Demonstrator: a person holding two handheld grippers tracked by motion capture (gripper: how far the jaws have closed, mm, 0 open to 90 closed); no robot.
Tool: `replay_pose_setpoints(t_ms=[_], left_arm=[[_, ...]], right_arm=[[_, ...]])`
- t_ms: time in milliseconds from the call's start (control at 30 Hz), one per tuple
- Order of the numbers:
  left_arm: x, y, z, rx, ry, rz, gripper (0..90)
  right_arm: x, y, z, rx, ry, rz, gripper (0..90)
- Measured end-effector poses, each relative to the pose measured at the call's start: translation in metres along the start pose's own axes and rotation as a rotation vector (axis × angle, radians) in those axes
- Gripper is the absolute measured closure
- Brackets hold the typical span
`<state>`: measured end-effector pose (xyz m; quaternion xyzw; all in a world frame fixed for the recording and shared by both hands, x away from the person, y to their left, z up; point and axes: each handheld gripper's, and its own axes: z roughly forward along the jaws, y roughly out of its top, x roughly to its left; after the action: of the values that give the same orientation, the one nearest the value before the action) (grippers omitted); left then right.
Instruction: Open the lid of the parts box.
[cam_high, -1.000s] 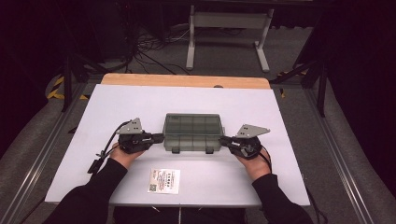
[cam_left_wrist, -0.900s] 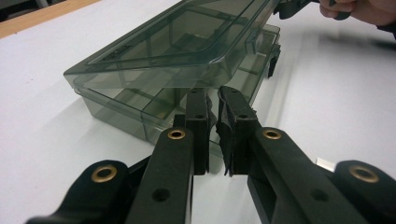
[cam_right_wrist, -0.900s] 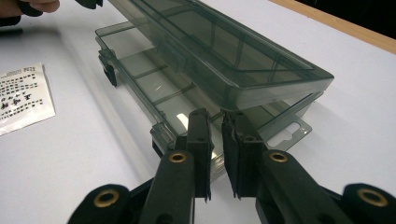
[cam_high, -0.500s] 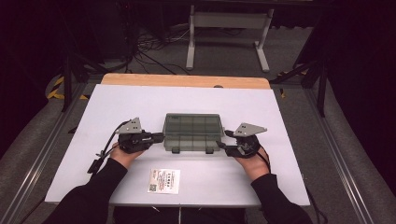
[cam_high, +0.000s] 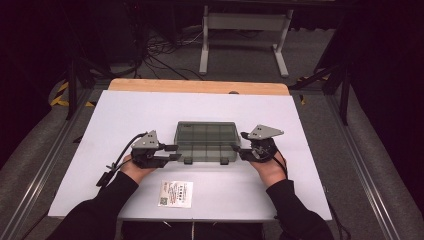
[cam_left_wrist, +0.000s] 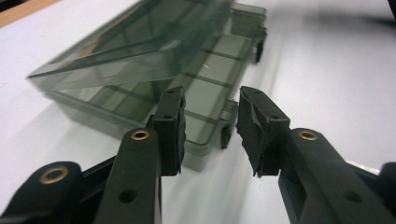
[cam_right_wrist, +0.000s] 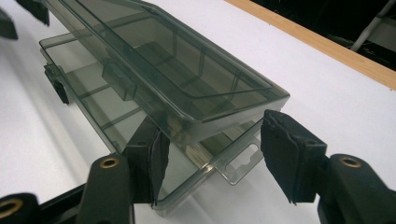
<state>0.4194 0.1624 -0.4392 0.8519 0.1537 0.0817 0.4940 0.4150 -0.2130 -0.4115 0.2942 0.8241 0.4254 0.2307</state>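
On the table: big white board (cam_high: 150, 107) laid over a wooden top, with a small printed card (cam_high: 176, 193) near the front edge and the smoky clear box (cam_high: 206, 141) sitting mid-board between both hands.
Box: flat compartment case – lid (cam_right_wrist: 177, 70) lifted a bit off the base, front latches hanging loose; whether anything is in the compartments I can't tell.
Left gripper (cam_high: 172, 152): at the box's left end, jaws have just been opening; from the left gripper view (cam_left_wrist: 210, 128) one pad sits against the base's front corner, the other stands off on the table side, a latch tab in the gap, nothing pinched.
Right gripper (cam_high: 241, 148): jaws apart after just opening; in the right gripper view (cam_right_wrist: 215, 154) they straddle the near corner and the hang tab (cam_right_wrist: 239, 164), pads not pressing.
Risk: my guess – the lid drops shut again, since nothing holds it up.
Risk 2: a light box like this could skid or tip if one jaw nudges the corner while the other side isn't braced.
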Motion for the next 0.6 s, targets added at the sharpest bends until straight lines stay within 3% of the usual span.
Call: replay_pose_setpoints(t_ms=[167,367,600], left_arm=[[-0.01,0.002,0.01,0.045,-0.009,0.075,60.9],[-0.01,0.0,0.016,0.089,-0.001,0.097,61.7],[-0.011,0.0,0.016,0.102,0.027,0.125,63.1]], right_arm=[[-0.002,0.004,0.0,-0.007,0.002,0.006,42.8],[-0.005,0.007,0.0,-0.015,0.004,0.01,43.1],[-0.007,0.011,0.002,-0.017,0.005,0.012,44.3]])
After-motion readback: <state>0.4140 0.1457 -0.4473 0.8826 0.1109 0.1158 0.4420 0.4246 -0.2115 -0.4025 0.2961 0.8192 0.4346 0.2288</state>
